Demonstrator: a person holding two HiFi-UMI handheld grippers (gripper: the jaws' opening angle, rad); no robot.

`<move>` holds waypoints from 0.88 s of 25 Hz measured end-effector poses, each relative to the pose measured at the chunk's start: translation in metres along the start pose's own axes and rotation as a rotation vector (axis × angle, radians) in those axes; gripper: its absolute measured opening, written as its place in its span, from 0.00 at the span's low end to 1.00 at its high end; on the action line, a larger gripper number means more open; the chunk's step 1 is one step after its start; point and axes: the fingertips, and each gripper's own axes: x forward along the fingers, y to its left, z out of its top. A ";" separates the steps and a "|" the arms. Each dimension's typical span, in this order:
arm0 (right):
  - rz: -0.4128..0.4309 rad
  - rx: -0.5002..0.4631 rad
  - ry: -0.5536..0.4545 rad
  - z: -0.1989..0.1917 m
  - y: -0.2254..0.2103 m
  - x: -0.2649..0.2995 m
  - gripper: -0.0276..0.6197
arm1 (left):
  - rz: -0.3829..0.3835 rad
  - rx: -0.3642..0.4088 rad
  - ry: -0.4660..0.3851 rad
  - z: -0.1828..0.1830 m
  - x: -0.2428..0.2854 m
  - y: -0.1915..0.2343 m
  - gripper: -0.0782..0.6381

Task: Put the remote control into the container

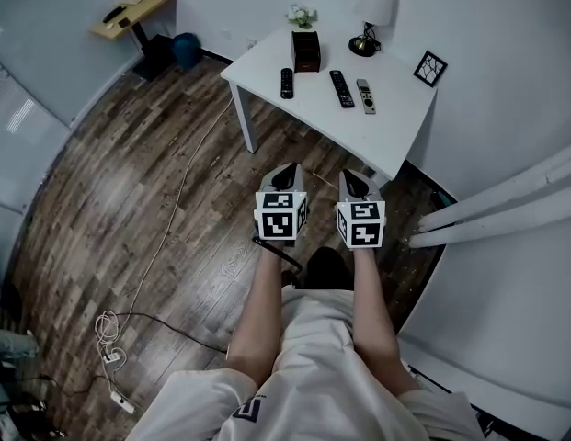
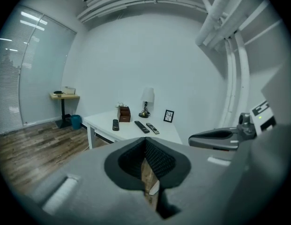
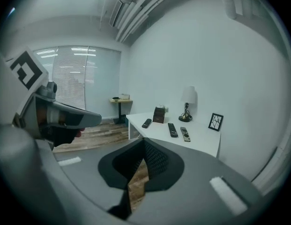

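white table [image 1: 400, 122], remotes [image 1: 341, 88], container [image 1: 305, 51], lamp [image 1: 371, 16]

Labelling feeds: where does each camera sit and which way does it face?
Head view: on the person's head, steeply down at floor and white table; shows forearms, left gripper, right gripper.
Left gripper view: on that gripper, along its shut jaws toward the table; right gripper at right.
Right gripper view: likewise, along its shut jaws; left gripper at left.
Shared: all show the table's three remotes.
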 end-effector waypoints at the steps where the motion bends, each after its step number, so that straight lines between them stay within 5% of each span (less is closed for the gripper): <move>1: -0.001 0.001 0.000 0.000 -0.001 0.002 0.05 | 0.000 -0.007 0.006 -0.002 0.003 0.002 0.12; 22: 0.047 0.060 0.059 0.011 -0.026 0.092 0.05 | 0.053 -0.041 0.059 -0.004 0.083 0.053 0.12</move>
